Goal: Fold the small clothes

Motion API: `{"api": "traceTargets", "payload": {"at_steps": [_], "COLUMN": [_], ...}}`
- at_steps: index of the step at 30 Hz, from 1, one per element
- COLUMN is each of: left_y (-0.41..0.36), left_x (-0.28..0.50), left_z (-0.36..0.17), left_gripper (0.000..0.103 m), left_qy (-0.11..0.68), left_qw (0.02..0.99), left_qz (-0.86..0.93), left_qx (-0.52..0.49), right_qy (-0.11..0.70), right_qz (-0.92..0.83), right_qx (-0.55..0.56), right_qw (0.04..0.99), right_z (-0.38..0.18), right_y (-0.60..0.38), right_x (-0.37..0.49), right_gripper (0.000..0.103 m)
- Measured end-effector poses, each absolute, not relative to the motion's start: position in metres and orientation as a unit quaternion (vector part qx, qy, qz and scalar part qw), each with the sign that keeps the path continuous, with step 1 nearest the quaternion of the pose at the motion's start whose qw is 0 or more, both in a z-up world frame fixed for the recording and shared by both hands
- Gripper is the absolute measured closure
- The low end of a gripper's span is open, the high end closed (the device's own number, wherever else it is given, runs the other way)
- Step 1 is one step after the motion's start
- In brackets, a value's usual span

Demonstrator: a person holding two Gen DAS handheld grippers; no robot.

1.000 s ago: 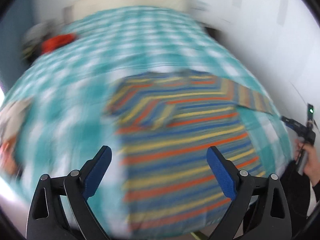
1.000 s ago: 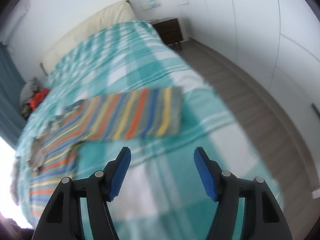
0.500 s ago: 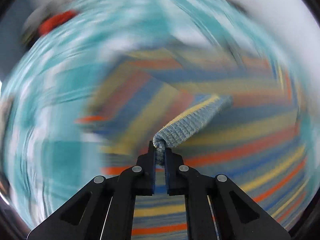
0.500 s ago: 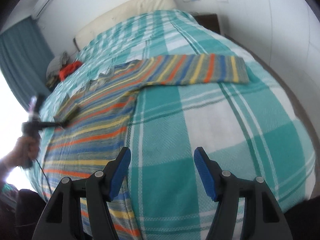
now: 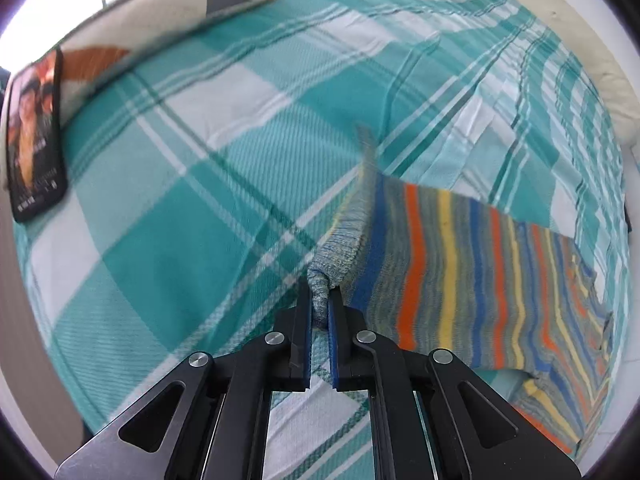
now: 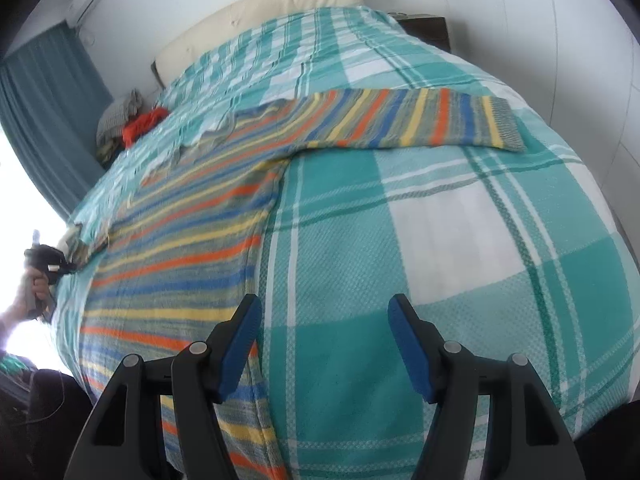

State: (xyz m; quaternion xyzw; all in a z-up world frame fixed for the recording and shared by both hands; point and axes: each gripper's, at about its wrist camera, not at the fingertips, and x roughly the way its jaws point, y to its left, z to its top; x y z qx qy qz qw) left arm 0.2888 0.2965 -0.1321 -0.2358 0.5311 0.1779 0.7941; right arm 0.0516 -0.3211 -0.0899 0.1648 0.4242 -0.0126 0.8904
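A knitted sweater with orange, yellow and blue stripes (image 6: 180, 248) lies flat on the teal plaid bed cover (image 6: 460, 240). One sleeve (image 6: 400, 120) stretches out to the right at the far side. In the left wrist view my left gripper (image 5: 320, 292) is shut on the grey cuff (image 5: 340, 240) of the other sleeve (image 5: 460, 272), which trails off to the right, lifted off the cover. The right wrist view shows that gripper (image 6: 60, 264) in a hand at the far left. My right gripper (image 6: 324, 320) stands open above the near bed edge, beside the sweater's hem, with nothing between its fingers.
A patterned pillow (image 5: 140, 20) and a dark book (image 5: 34, 140) lie on the bed beyond the left gripper. A red garment (image 6: 142, 124) sits in a pile by the cream headboard (image 6: 260, 8). A dark nightstand (image 6: 424, 28) stands at the far right, teal curtains (image 6: 48, 92) at the left.
My left gripper shut on the sleeve cuff, rolled, and swung it out over the bare cover towards the pillow. My right gripper came in over the near bed edge, then held still.
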Motion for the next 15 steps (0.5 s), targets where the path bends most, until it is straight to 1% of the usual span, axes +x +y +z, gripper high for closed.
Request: {"api": "traceTargets", "payload": {"at_steps": [6, 9, 11, 12, 13, 14, 15], "left_y": [0.303, 0.312, 0.318, 0.319, 0.321, 0.320, 0.317], "left_x": [0.276, 0.266, 0.256, 0.251, 0.242, 0.233, 0.222], "left_z": [-0.133, -0.128, -0.125, -0.123, -0.119, -0.115, -0.111], "left_gripper": [0.098, 0.090, 0.089, 0.084, 0.071, 0.063, 0.050], "left_qy": [0.518, 0.521, 0.525, 0.529, 0.531, 0.531, 0.529], "left_qw": [0.793, 0.790, 0.787, 0.787, 0.791, 0.796, 0.801], "left_qz": [0.172, 0.167, 0.179, 0.191, 0.197, 0.202, 0.207], "left_qx": [-0.271, -0.277, -0.271, -0.254, -0.231, -0.211, -0.190], "right_qy": [0.437, 0.435, 0.432, 0.431, 0.428, 0.424, 0.422], "right_qz": [-0.022, -0.030, -0.039, -0.042, -0.047, -0.053, -0.060], "right_qx": [0.164, 0.171, 0.172, 0.173, 0.173, 0.174, 0.175], "right_qw": [0.884, 0.883, 0.884, 0.885, 0.886, 0.887, 0.888], "right_z": [-0.098, -0.099, -0.097, -0.096, -0.095, -0.093, -0.092], "right_y": [-0.324, -0.329, -0.332, -0.332, -0.334, -0.336, -0.338], "right_x": [0.052, 0.051, 0.051, 0.050, 0.049, 0.047, 0.046], "right_gripper": [0.038, 0.038, 0.038, 0.038, 0.038, 0.037, 0.037]}}
